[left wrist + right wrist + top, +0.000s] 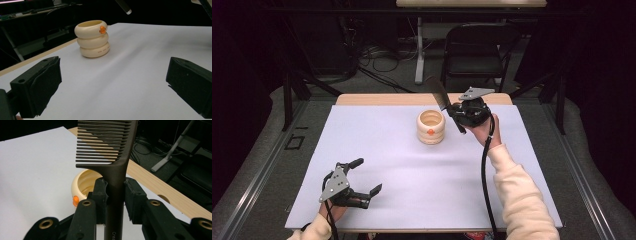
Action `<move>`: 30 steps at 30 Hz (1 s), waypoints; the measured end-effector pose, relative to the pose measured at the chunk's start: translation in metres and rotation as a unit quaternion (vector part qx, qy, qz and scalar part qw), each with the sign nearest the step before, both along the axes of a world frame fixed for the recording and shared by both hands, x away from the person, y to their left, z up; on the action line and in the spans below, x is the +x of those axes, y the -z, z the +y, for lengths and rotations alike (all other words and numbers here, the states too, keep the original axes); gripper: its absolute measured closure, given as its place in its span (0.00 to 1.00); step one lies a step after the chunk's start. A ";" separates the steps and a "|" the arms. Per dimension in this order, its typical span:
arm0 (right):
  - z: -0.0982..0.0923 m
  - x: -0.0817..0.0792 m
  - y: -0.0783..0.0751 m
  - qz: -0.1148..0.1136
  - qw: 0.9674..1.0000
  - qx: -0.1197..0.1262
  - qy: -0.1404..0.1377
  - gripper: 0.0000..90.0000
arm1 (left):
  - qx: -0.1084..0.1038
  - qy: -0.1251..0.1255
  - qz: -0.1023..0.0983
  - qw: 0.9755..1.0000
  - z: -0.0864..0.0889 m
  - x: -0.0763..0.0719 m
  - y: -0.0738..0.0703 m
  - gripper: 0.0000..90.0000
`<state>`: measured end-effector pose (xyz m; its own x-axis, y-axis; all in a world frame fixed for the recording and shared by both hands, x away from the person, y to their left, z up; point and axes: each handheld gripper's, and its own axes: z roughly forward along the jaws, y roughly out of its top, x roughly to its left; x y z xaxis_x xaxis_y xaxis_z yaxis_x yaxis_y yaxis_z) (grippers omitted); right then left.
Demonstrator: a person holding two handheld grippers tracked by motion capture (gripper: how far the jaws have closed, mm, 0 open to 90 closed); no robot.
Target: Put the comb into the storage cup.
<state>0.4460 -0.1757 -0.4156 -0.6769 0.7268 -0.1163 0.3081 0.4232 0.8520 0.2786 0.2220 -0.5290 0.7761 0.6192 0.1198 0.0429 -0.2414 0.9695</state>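
A cream ribbed cup (431,127) with an orange mark stands upright at the back middle of the white sheet (412,175). My right gripper (455,114) hovers just right of it, shut on the handle of a dark brown comb (441,95) whose teeth point up and left. In the right gripper view the comb (110,150) rises between the pads (101,195), with the cup (83,182) below and behind it. My left gripper (368,175) rests low at the front left, open and holding nothing. Its jaws frame the cup (93,38) from afar.
The sheet covers a wooden table whose bare edge (362,99) shows at the back. Beyond it stand a black folding chair (477,50) and a white stand leg (419,55), with cables on the floor. Dark frames flank the table.
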 end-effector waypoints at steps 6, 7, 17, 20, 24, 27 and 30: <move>0.003 0.002 -0.003 -0.003 1.000 0.005 0.000 0.80 | -0.001 0.001 0.001 1.000 0.001 0.000 0.000 0.00; 0.004 0.002 -0.004 -0.004 1.000 0.005 0.000 0.80 | -0.001 0.001 0.001 1.000 0.001 0.000 0.000 0.00; 0.007 0.005 -0.010 -0.010 1.000 0.014 -0.002 0.80 | 0.000 0.001 0.001 1.000 0.001 0.000 0.000 0.00; 0.009 0.005 -0.011 -0.012 1.000 0.014 -0.003 0.80 | 0.000 0.001 0.001 1.000 0.000 0.000 0.000 0.00; 0.011 0.006 -0.011 -0.013 1.000 0.019 -0.003 0.80 | -0.001 0.000 -0.001 1.000 0.001 0.000 0.000 0.00; 0.013 0.006 -0.012 -0.015 1.000 0.019 -0.005 0.80 | -0.001 0.000 0.000 1.000 0.000 0.000 0.000 0.00; 0.015 0.007 -0.012 -0.016 1.000 0.021 -0.006 0.80 | -0.001 0.000 0.001 1.000 0.000 0.000 0.000 0.00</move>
